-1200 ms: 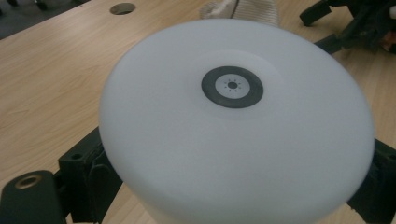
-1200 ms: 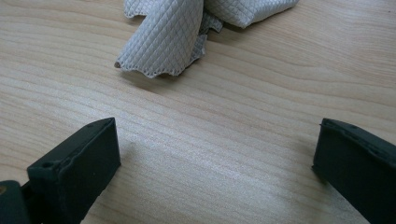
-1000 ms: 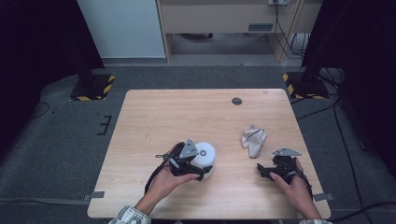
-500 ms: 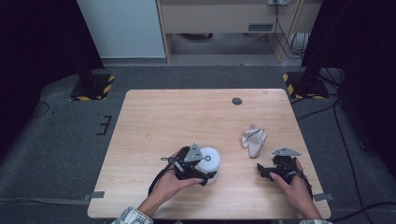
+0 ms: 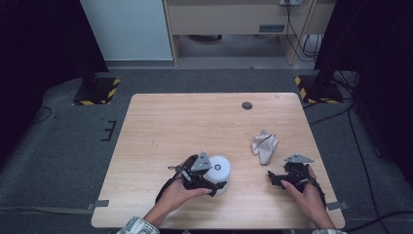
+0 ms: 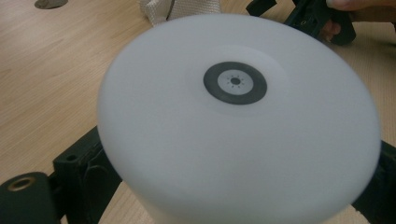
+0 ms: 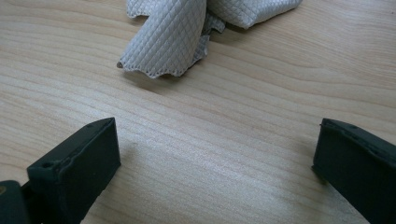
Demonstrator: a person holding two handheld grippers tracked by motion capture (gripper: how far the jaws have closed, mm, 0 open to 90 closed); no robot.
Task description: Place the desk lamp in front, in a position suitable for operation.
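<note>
A white cylinder with a dark ring on its flat top stands on the wooden table near the front. My left gripper is shut on it, one black jaw on each side of its wall. To the right lies a crumpled grey-white quilted cloth. My right gripper rests on the table just in front of the cloth. It is open, with bare wood between its jaws.
A small dark round disc sits in the tabletop near the far edge. Grey floor surrounds the table, with yellow-and-black stand feet at the far left and right. A white cabinet stands behind.
My left gripper and the white cylinder have shifted a little to the right and toward the front edge. The right gripper and the cloth have stayed put.
</note>
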